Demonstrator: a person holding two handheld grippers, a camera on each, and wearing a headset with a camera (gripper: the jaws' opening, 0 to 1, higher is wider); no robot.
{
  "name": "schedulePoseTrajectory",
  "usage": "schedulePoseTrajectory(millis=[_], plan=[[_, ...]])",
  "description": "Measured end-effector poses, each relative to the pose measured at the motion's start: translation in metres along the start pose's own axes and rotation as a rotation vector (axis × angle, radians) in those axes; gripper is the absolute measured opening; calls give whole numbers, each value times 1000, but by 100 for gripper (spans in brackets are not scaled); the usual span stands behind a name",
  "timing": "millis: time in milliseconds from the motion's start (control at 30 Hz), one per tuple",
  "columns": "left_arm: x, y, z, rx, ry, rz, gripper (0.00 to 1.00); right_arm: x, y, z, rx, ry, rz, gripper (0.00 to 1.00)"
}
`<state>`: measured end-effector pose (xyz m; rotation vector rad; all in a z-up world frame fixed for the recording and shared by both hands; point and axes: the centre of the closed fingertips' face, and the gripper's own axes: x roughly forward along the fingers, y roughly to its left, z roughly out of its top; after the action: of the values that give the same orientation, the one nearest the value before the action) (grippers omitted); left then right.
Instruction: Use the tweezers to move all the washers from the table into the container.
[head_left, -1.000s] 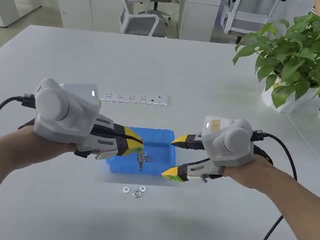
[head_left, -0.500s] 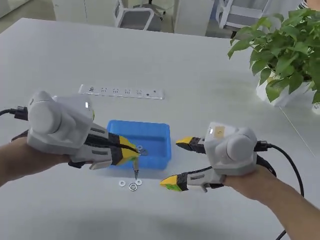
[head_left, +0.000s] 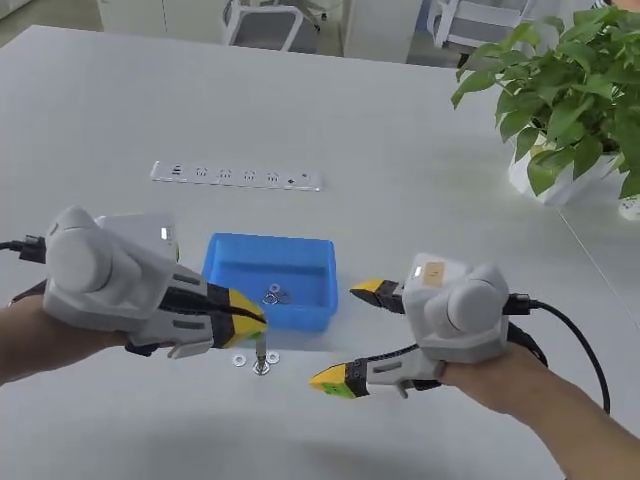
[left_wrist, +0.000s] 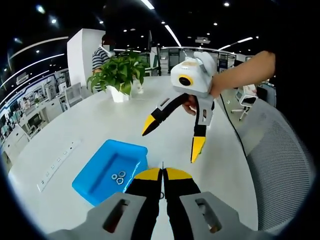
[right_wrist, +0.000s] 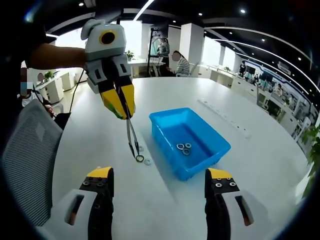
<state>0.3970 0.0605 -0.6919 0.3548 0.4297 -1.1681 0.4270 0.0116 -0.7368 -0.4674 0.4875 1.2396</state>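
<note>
The left gripper (head_left: 252, 322) is clamped tight on the tweezers (head_left: 261, 350), whose tips meet the middle of three washers (head_left: 262, 367) on the table (head_left: 420, 180). The right gripper (head_left: 342, 336) gapes wide and empty at 3 o'clock. Best to pinch the ring's edge firmly and lift straight before carrying it to the blue container (head_left: 268, 241) at 12 o'clock.
</note>
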Motion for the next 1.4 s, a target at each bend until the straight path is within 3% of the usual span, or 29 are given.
schedulePoseTrajectory(millis=[500, 733, 933, 1233, 1400], plan=[[4, -1, -3, -3, -13, -18, 5, 3, 1, -4, 13, -1, 2, 75], [3, -4, -3, 21, -7, -47, 5, 11, 8, 1, -4, -11, 34, 72], [3, -3, -3, 24, 0, -68, 5, 21, 19, 3, -43, -9, 84, 66], [3, 0, -5, 1, -2, -94, 5, 43, 36, 8, -100, 10, 187, 48], [3, 0, -6, -8, -1, -111, 5, 53, 39, 12, -120, 9, 218, 38]])
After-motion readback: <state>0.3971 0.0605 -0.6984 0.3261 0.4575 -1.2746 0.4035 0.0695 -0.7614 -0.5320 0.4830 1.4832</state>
